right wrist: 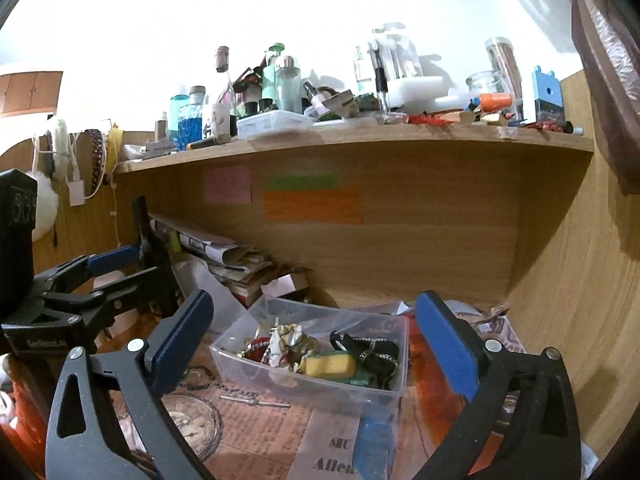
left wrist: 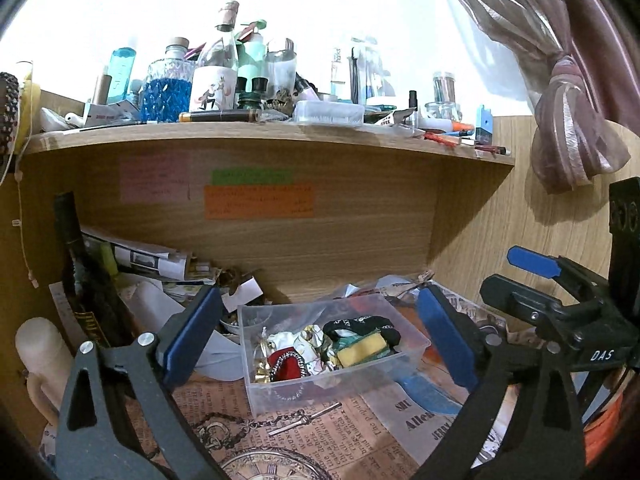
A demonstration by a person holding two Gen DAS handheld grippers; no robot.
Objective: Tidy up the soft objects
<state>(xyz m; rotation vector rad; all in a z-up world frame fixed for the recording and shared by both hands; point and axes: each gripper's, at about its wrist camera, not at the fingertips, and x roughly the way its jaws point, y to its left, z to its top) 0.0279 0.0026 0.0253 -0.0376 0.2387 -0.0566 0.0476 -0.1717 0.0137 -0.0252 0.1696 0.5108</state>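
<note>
A clear plastic box point(left wrist: 416, 350) point(right wrist: 394, 394) stands on the newspaper-print desk mat under a wooden shelf. In it lie a yellow sponge point(left wrist: 362, 350) point(right wrist: 331, 364), a black patterned band point(left wrist: 368, 326) point(right wrist: 374, 354), a red pouch point(left wrist: 286, 366) and crumpled pale cloth point(right wrist: 286, 340). My left gripper point(left wrist: 320, 336) is open and empty, its blue pads either side of the box. My right gripper point(right wrist: 314, 338) is open and empty, also straddling the box. Each gripper shows in the other's view: the right point(left wrist: 552, 292), the left point(right wrist: 92, 280).
The wooden shelf point(left wrist: 256, 136) above carries several bottles, jars and pens. Sticky notes point(left wrist: 258, 200) are on the back panel. Papers and books point(left wrist: 160, 268) are piled at the left. A chain with a pocket watch point(left wrist: 256, 426) lies before the box. A curtain point(left wrist: 568, 120) hangs right.
</note>
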